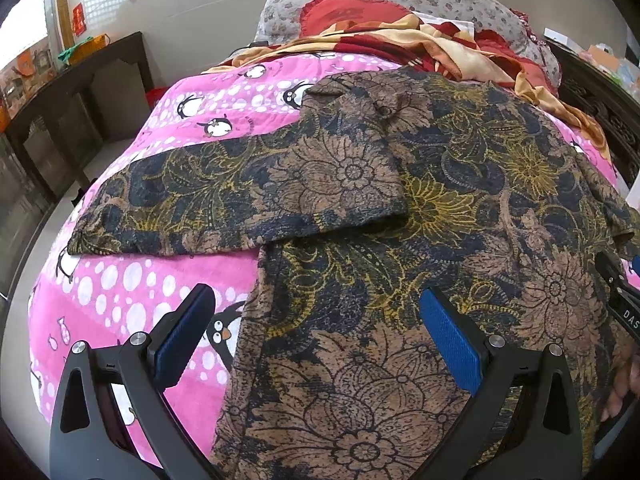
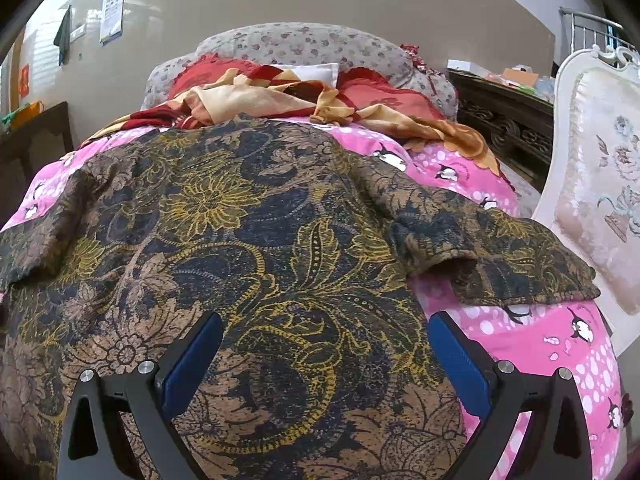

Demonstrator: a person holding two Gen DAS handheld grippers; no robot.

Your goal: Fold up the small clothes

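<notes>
A brown, navy and yellow floral shirt (image 1: 420, 220) lies spread flat on the pink penguin blanket (image 1: 132, 296). In the left wrist view its left sleeve (image 1: 224, 196) stretches out to the left. My left gripper (image 1: 320, 320) hovers open over the shirt's lower left edge, nothing between its blue pads (image 1: 450, 340). In the right wrist view the same shirt (image 2: 224, 240) fills the middle, its right sleeve (image 2: 500, 252) reaching right. My right gripper (image 2: 326, 356) stands open above the lower right part of the shirt, holding nothing. The other gripper's black body (image 1: 620, 300) shows at the left wrist view's right edge.
Floral pillows (image 2: 304, 46) and a rumpled red and cream cloth (image 2: 280, 100) lie at the bed's head. A white upholstered chair (image 2: 596, 200) stands right of the bed. Dark wooden furniture (image 1: 72, 120) stands to the left, and a carved dark wooden piece (image 2: 508, 120) behind on the right.
</notes>
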